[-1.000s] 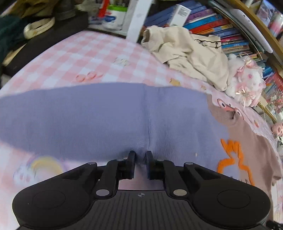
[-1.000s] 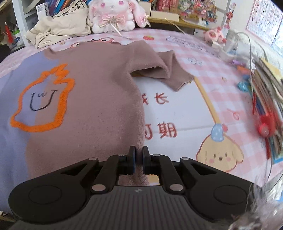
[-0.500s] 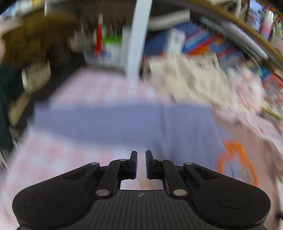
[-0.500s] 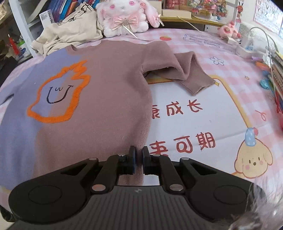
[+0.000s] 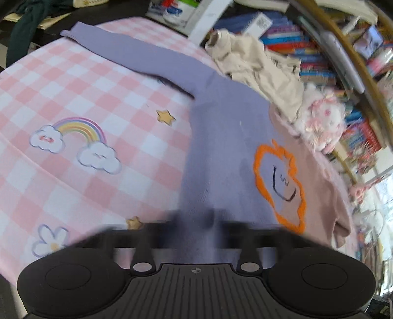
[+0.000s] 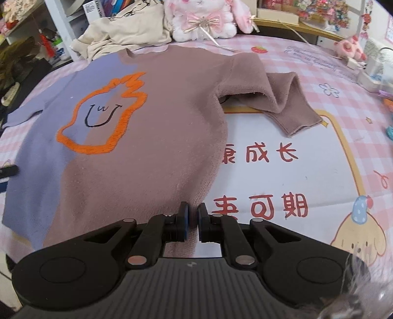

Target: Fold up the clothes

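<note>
Since a second ago: left view swinging from the purple sleeve round to the purple hem side of the sweater; right view pulling back slightly, more of the brown half showing.

Largest first. Pink checked bed cover (image 5: 73, 81) lying under everything, printed with a rainbow and clouds on the left side and red characters plus a cartoon dog on the right. Two-tone sweater (image 6: 137, 137) lying flat, front up, on that cover: purple half toward the left, brown half toward the right, orange-outlined flame face (image 6: 103, 117) sitting across the colour seam. Purple sleeve (image 5: 137, 51) stretching straight out toward the far corner of the bed. Brown sleeve (image 6: 277, 98) lying bent and doubled over itself beside the body. Cream garment (image 6: 127, 36) bunching up just beyond the collar, against the bookshelf (image 5: 302, 51). Pink plush rabbit (image 6: 203, 19) sitting beside it.

Left hand-held gripper (image 5: 196, 220) hovering at the purple bottom edge, heavily motion-blurred; fingers looking parted with purple cloth showing between, but grip or gap width not readable, cannot tell. Right hand-held gripper (image 6: 192, 220) sitting at the brown bottom corner, jaws nearly together, narrow slit only, brown hem passing in between and pinched.
</note>
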`<state>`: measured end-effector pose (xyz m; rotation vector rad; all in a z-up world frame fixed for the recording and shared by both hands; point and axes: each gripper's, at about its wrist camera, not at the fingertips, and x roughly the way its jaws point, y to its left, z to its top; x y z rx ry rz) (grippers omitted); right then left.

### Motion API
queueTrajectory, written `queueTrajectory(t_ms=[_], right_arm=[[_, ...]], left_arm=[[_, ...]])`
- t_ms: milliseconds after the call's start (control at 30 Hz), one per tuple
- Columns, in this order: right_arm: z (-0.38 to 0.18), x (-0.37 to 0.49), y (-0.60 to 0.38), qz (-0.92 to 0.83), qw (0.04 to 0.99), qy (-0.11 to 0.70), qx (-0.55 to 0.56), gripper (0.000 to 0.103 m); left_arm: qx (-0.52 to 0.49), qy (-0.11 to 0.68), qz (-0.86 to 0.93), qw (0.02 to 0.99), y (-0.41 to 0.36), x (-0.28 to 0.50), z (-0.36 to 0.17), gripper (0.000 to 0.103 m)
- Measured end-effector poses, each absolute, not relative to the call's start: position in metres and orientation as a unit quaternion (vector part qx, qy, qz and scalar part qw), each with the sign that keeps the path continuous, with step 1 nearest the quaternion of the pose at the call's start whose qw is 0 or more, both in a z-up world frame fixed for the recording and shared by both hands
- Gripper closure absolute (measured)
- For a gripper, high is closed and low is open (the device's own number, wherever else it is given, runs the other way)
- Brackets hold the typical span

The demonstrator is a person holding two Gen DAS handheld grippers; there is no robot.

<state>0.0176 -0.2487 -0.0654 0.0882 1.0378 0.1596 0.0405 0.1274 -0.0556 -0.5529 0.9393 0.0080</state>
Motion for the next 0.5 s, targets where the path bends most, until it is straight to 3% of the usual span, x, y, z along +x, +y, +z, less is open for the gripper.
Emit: queueTrajectory(t_ms=[133,167,233,333,500], right_arm=[[-0.066,0.018,-0.253,0.105,0.862,0.494,0.039,0.095],[-0.066,0.019,-0.255,0.111,0.861,0.495,0.041,0.095],[-0.066,0.020,-0.257,0.121,0.858,0.497,0.043,0.095],[-0.066,0.022,-0.260,0.139,0.856,0.496,0.040,0.095],[-0.067,0.020,-0.265,0.168,0.857,0.486,0.029,0.095]], left_arm=[[-0.221,0.392,-0.081,0.889,0.056,0.058,-0.012,0.092],[-0.205,0.392,-0.114,0.889,0.033,0.066,-0.006,0.073],[-0.172,0.413,-0.170,0.878,-0.007,0.081,-0.006,0.054],[-0.156,0.445,-0.193,0.861,-0.030,0.084,-0.015,0.054],[-0.226,0.423,-0.099,0.872,0.024,0.048,-0.016,0.053]])
